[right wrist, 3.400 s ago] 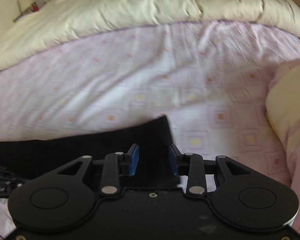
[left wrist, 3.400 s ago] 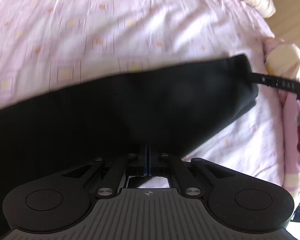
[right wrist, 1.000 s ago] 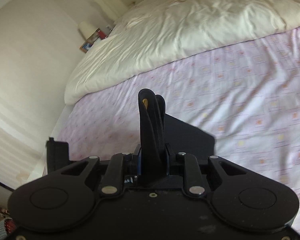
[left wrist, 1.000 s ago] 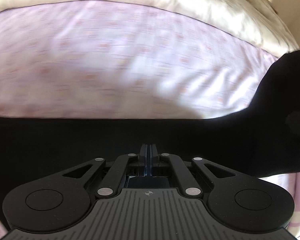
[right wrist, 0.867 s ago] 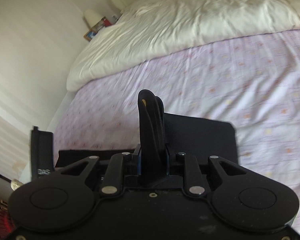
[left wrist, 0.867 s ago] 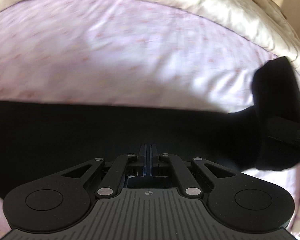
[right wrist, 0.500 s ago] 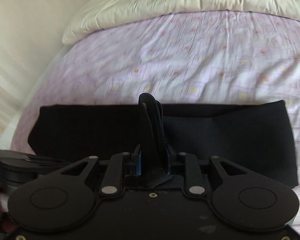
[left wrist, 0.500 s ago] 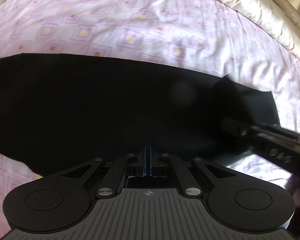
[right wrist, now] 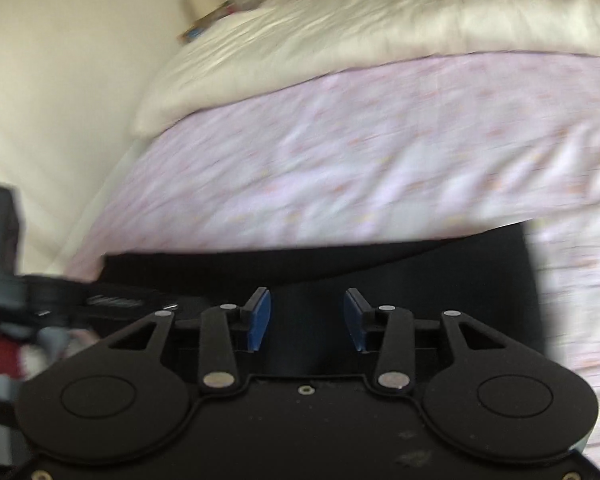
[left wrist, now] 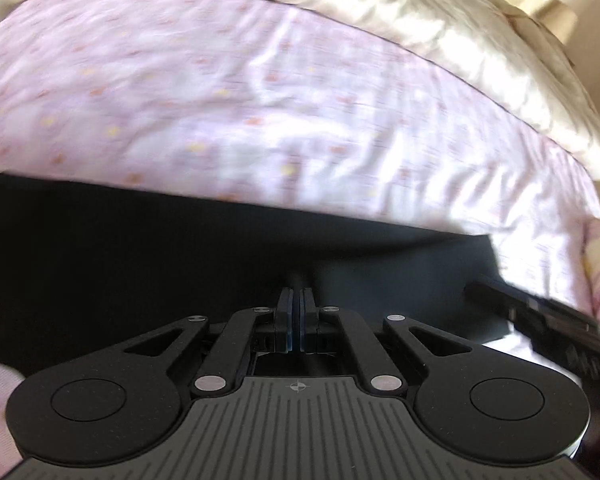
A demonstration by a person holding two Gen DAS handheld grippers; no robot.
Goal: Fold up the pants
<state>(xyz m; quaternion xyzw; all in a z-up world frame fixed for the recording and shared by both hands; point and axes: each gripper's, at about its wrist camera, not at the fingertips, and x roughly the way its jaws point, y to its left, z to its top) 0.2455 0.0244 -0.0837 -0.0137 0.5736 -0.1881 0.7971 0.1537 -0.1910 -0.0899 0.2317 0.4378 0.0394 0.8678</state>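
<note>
The black pants [left wrist: 140, 256] lie folded in a long flat band across the pink patterned bed sheet [left wrist: 260, 120]. My left gripper [left wrist: 296, 300] is shut at the pants' near edge; a dark fold of fabric shows at its tips. My right gripper [right wrist: 305, 308] is open and empty, low over the right end of the pants [right wrist: 420, 276]. The right gripper's body [left wrist: 548, 320] shows at the right of the left wrist view. The left gripper's body [right wrist: 60, 300] shows at the left of the right wrist view.
A cream duvet [left wrist: 420, 20] is bunched along the far side of the bed and also shows in the right wrist view [right wrist: 340, 32]. A cream wall [right wrist: 60, 80] runs along the bed's left side. Small items [right wrist: 208, 16] sit by the headboard.
The right gripper has opened and let go of the pants' fold, which now lies flat. Both grippers have dropped low to the pants. The left gripper stays shut.
</note>
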